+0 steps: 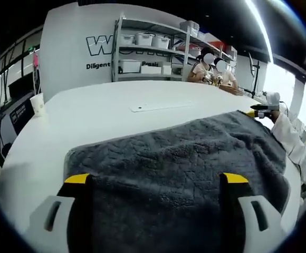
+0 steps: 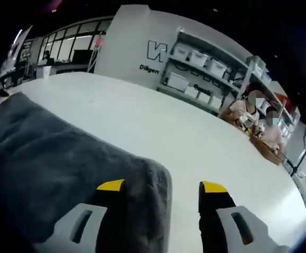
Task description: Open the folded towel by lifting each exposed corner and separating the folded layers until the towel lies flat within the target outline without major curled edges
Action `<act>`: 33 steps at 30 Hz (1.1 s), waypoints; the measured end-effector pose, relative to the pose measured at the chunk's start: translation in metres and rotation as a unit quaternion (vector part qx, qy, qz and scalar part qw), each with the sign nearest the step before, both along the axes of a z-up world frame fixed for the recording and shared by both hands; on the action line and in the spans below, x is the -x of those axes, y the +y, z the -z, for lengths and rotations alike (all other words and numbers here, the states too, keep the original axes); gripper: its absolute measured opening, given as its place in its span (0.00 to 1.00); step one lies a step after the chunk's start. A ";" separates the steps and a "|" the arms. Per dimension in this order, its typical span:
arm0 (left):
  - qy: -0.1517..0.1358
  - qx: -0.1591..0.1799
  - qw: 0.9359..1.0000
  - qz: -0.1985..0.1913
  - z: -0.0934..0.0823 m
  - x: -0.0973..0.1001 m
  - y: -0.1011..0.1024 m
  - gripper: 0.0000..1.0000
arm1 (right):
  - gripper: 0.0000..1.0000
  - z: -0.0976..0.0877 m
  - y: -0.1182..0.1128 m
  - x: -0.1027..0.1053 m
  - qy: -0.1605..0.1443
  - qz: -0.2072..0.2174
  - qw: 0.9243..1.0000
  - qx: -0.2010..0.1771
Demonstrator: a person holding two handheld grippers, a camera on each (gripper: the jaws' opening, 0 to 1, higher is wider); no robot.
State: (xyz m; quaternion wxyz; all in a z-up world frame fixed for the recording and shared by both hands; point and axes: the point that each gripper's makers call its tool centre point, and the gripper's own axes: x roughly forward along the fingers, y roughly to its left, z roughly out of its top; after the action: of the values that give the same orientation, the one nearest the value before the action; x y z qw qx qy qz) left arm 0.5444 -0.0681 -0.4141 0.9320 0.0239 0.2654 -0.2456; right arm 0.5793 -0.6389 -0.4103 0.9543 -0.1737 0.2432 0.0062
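The grey towel (image 1: 179, 168) lies on the white table (image 1: 105, 113), with no outline that I can make out. The left gripper (image 1: 155, 182) hangs wide over its middle; the right gripper (image 2: 161, 190) gapes astride the towel's corner, holding nothing. Pinching both layers at that corner would probably drag the whole towel instead of unfolding it. Bare table stretches beyond the edges; a paper cup (image 1: 37, 104) stands well apart

1. We see a white table (image 1: 116, 110) bearing a paper cup (image 1: 37, 104) near its edge.
2. We see shelving (image 1: 147, 50) with white bins.
3. Two people (image 2: 258, 124) sit at the table's far side.
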 end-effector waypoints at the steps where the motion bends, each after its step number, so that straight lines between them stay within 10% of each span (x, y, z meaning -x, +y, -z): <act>1: -0.006 0.000 1.000 -0.002 -0.003 0.002 0.000 0.99 | 0.62 0.000 0.004 0.004 0.007 -0.005 1.000 -0.001; 13: -0.057 0.034 0.998 -0.009 -0.029 0.051 -0.009 0.99 | 0.99 0.003 0.048 0.068 0.023 -0.042 0.994 -0.098; 27: -0.073 -0.013 0.993 -0.095 -0.014 0.129 0.006 0.99 | 0.99 -0.007 0.110 0.153 -0.008 -0.084 0.986 -0.146; 33: -0.052 -0.001 0.992 -0.114 0.011 0.139 0.006 0.99 | 0.99 0.009 0.128 0.173 0.037 -0.097 0.983 -0.151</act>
State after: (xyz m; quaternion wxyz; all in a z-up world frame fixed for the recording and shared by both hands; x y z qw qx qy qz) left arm 0.4057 -0.0617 -0.4254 0.9664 0.0074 0.2183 -0.1356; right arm 0.4058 -0.5108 -0.4189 0.9547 -0.0500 0.2571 0.1415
